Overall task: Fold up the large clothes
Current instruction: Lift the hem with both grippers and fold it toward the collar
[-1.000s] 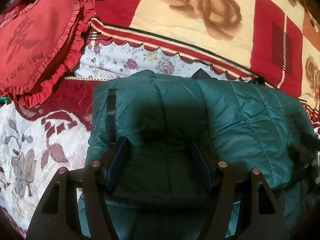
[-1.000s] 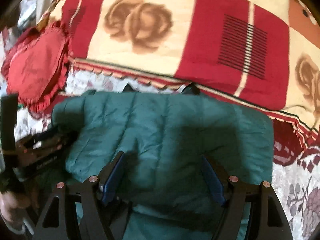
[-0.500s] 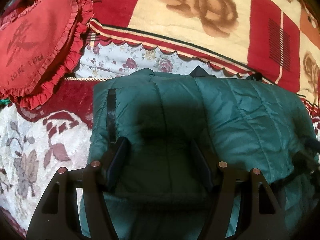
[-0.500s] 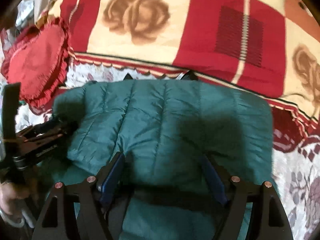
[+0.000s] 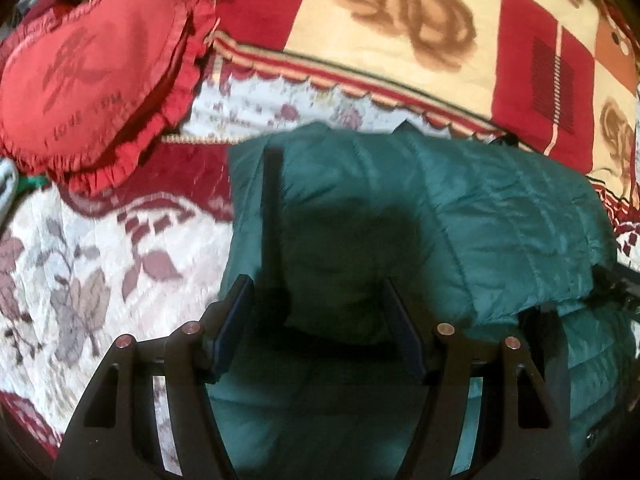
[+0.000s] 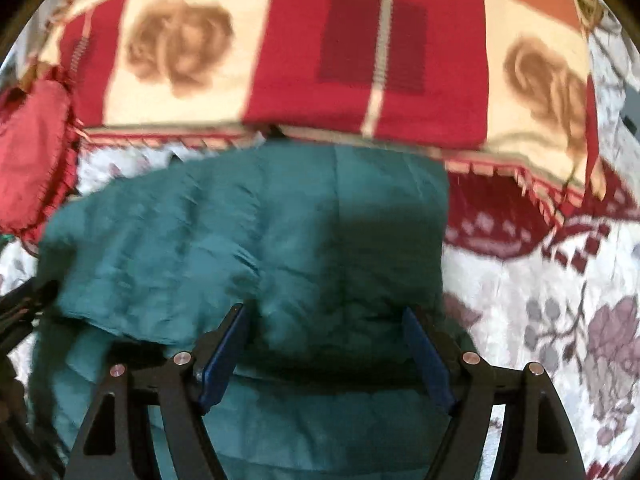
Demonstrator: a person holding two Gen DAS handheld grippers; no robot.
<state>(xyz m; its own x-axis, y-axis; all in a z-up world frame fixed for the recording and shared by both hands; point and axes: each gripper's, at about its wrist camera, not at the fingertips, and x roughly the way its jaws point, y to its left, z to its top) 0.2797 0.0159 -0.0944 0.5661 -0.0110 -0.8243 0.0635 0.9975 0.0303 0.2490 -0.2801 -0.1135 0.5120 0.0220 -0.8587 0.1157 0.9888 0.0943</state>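
A dark green quilted jacket (image 5: 500, 220) lies folded on the bed, its upper layer doubled over the lower one. My left gripper (image 5: 316, 284) points down at its left part, jaws wide, with the near edge of the upper fold between the fingers and no pad pressing on it. A black zipper strip (image 5: 272, 208) runs up beside the left finger. My right gripper (image 6: 324, 310) stands open over the right part of the jacket (image 6: 180, 240) in the same way. In the right wrist view the left gripper's black frame (image 6: 24, 300) shows at the left edge.
A red heart-shaped frilled cushion (image 5: 92, 76) lies far left of the jacket. A red and cream checked blanket (image 5: 400, 20) with rose prints is piled behind it. The floral bedspread (image 6: 560, 300) is bare to the right and also to the left (image 5: 80, 272).
The right gripper has slid to the right along the jacket, nearer its right edge. The left gripper has shifted a little to the left. The jacket has stayed in place on the bed.
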